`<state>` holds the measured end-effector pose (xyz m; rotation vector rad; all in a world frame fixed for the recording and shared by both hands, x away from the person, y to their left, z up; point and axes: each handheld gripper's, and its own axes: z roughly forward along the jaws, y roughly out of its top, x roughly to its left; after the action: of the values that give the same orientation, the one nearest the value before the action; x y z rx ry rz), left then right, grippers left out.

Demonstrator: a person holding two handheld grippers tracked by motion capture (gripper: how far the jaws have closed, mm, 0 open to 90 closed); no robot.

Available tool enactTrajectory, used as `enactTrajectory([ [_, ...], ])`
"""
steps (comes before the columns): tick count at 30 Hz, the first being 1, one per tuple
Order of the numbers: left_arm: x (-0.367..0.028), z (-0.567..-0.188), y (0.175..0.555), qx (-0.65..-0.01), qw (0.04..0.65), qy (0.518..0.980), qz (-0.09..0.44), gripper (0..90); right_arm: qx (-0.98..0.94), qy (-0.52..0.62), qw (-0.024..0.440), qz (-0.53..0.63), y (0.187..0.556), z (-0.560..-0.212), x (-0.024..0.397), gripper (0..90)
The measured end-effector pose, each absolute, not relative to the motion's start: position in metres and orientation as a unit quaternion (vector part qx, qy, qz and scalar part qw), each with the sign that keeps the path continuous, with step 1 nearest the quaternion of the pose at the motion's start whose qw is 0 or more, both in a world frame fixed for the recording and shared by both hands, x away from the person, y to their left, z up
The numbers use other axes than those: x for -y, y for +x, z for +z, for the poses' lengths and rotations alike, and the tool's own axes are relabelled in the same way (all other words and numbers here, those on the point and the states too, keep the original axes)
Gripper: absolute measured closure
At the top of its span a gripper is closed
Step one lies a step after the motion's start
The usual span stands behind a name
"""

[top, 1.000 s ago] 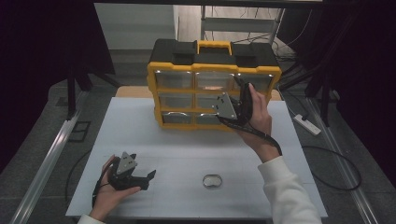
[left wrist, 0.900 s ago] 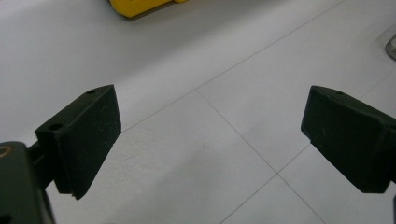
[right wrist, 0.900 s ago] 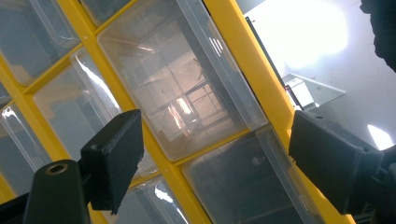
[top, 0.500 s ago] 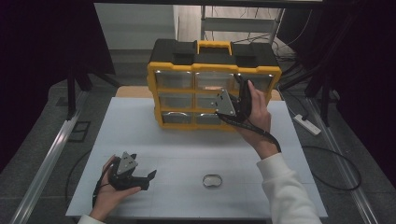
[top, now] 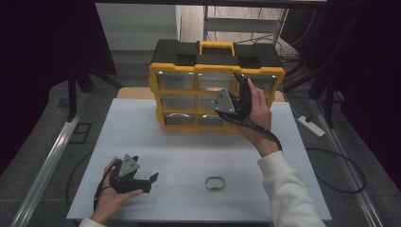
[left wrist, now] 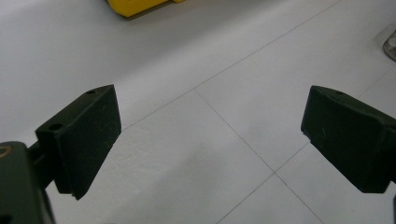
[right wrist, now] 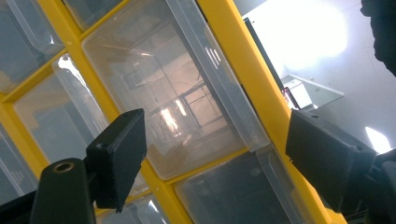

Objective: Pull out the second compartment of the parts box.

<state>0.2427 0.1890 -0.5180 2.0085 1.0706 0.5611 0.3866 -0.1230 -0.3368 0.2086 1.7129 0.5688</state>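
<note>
Currently right gripper [top: 235, 94] is up at the right-hand drawers of the yellow organizer [top: 215, 71] at the table's [top: 189, 151] far edge, jaws spread with nothing between them, while left gripper [top: 144, 182] sits low at the near left, jaws apart and empty.
</note>
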Motion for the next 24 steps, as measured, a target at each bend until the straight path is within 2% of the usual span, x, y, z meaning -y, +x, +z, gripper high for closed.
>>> enactTrajectory([
  [24, -0.189, -0.518, 0.242, -0.422, 0.39, 0.788, 0.219, 5.6, -0.744, 0.085, 0.62, 0.235, 0.399, -0.339, 0.117, 25.3],
])
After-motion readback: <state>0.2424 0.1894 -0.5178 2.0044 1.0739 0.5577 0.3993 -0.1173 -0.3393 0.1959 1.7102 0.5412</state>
